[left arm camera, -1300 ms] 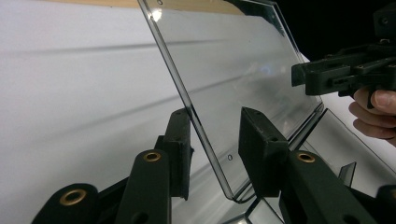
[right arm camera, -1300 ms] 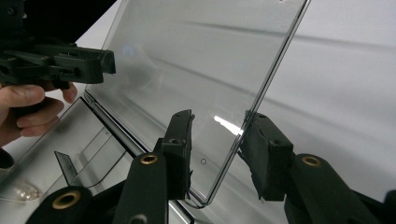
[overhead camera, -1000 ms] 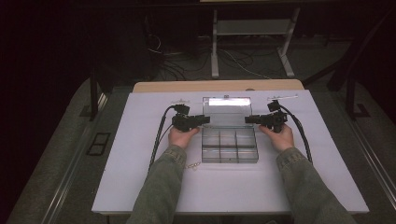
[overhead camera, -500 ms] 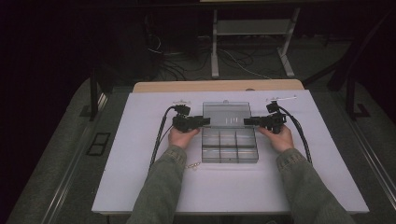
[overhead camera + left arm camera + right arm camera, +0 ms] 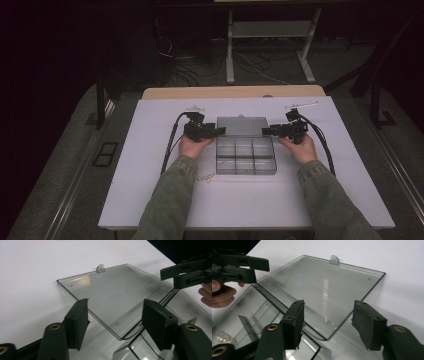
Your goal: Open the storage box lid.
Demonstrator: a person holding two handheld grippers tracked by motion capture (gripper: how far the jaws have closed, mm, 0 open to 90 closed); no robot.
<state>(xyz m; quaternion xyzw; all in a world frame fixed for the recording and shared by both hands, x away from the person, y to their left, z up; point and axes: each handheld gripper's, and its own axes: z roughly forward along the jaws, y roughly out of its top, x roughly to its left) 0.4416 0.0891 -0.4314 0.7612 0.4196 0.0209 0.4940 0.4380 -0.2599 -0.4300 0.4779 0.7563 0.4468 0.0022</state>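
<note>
Clear box (image 5: 245, 156) sits mid-tabletop, lid (image 5: 242, 126) laid flat open toward far edge. Left gripper (image 5: 219, 131) & right gripper (image 5: 267, 131) flank lid; jaws have just been opening, approx half open, nothing gripped.

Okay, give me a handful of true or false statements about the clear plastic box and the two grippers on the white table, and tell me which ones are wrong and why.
1. The clear compartment box has its lid folded open, lying flat on the table. True.
2. The left gripper is clamped on the lid. False: its jaws have just been opening and stand apart, with the lid's edge between them but not pressed.
3. The right gripper is at the opposite side of the box from the left one. True.
4. The right gripper holds a small part. False: its jaws have just been opening and grip nothing.
5. A small chain lies inside the box. False: it lies on the table beside the box's near left corner.
</note>
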